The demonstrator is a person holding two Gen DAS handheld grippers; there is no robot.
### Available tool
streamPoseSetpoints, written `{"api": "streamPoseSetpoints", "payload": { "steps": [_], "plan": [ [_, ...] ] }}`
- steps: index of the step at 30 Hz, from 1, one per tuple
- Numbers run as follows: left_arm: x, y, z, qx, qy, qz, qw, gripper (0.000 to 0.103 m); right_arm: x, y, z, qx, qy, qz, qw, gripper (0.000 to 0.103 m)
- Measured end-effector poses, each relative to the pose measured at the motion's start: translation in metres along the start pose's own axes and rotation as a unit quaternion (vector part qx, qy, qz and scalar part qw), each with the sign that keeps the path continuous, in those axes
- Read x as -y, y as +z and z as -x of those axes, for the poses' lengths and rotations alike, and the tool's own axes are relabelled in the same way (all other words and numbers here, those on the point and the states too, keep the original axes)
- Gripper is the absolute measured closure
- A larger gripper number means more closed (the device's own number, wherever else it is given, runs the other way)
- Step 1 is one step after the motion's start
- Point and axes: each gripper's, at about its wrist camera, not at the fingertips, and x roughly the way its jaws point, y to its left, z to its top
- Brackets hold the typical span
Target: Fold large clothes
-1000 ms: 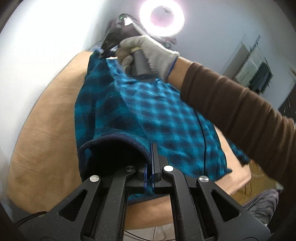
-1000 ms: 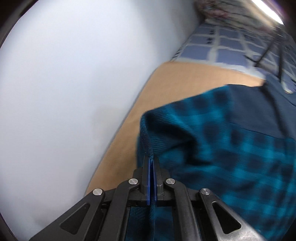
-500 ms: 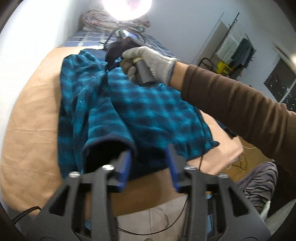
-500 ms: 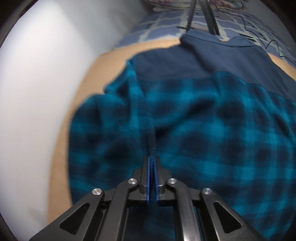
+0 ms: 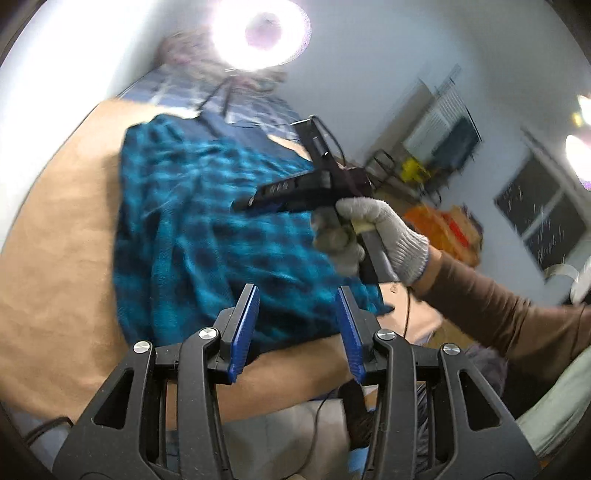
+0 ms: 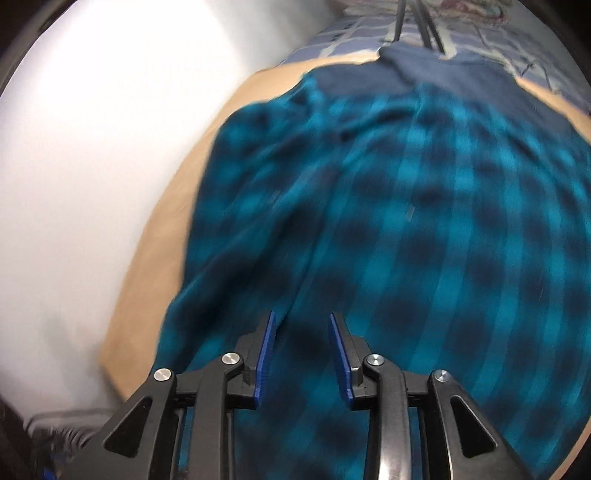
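Observation:
A large teal-and-black plaid flannel shirt (image 5: pixel 207 229) lies spread on the tan-covered table (image 5: pixel 62 258), a sleeve folded in along its left side. My left gripper (image 5: pixel 297 295) hovers open above the shirt's near hem, nothing between its blue pads. In the right wrist view the shirt (image 6: pixel 406 221) fills the frame, its navy yoke and collar (image 6: pixel 406 70) at the far end. My right gripper (image 6: pixel 301 319) hangs just over the plaid cloth; its jaws are opening and empty. In the left wrist view the right gripper (image 5: pixel 243 204) shows in a gloved hand (image 5: pixel 373 236) over the shirt's middle.
A white wall (image 6: pixel 92 147) borders the table's left side. A bright ring light (image 5: pixel 264 31) on a stand rises beyond the collar, over a blue checked cover (image 6: pixel 354 33). Shelves, a drying rack and orange items (image 5: pixel 436 218) stand at the right. A cable (image 5: pixel 48 424) trails off the near edge.
Both grippers let go of the shirt and opened. The right one drew back from the far shoulder toward the shirt's middle. The left one lifted off the near hem.

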Motion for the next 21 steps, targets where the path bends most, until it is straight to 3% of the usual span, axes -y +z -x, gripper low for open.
{"api": "streamPoseSetpoints", "payload": {
  "steps": [3,6,9,11,15,18,19,20,21],
  "plan": [
    [-0.003,-0.001,-0.003,0.003,0.024,0.002,0.9997,0.061,-0.008,-0.034,0.007,-0.007,0.008,-0.003,1.0,0.07],
    [-0.037,-0.001,-0.008,-0.002,0.064,0.065,0.9958,0.061,-0.023,-0.069,0.012,-0.015,0.025,0.004,1.0,0.07],
    [-0.076,-0.009,-0.022,-0.028,0.086,0.132,0.9871,0.069,-0.04,-0.094,0.011,-0.024,0.032,0.019,0.999,0.07],
    [-0.093,-0.018,-0.033,-0.048,0.089,0.165,0.9811,0.076,-0.051,-0.109,0.007,-0.037,0.039,0.03,0.998,0.07],
    [-0.113,-0.039,-0.062,-0.098,0.069,0.215,0.9692,0.076,-0.057,-0.124,-0.007,-0.052,0.021,0.029,0.998,0.07],
    [-0.109,-0.049,-0.075,-0.119,0.067,0.202,0.9698,0.076,-0.055,-0.128,-0.015,-0.059,0.029,0.017,0.998,0.071],
    [-0.106,-0.05,-0.08,-0.125,0.072,0.191,0.9709,0.078,-0.056,-0.13,-0.016,-0.059,0.03,0.016,0.998,0.072],
    [-0.104,-0.052,-0.082,-0.129,0.074,0.187,0.9711,0.093,-0.057,-0.127,-0.02,-0.059,0.031,0.017,0.998,0.077],
    [-0.102,-0.053,-0.085,-0.135,0.073,0.184,0.9708,0.1,-0.06,-0.128,-0.023,-0.06,0.031,0.022,0.997,0.082]
  ]
}}
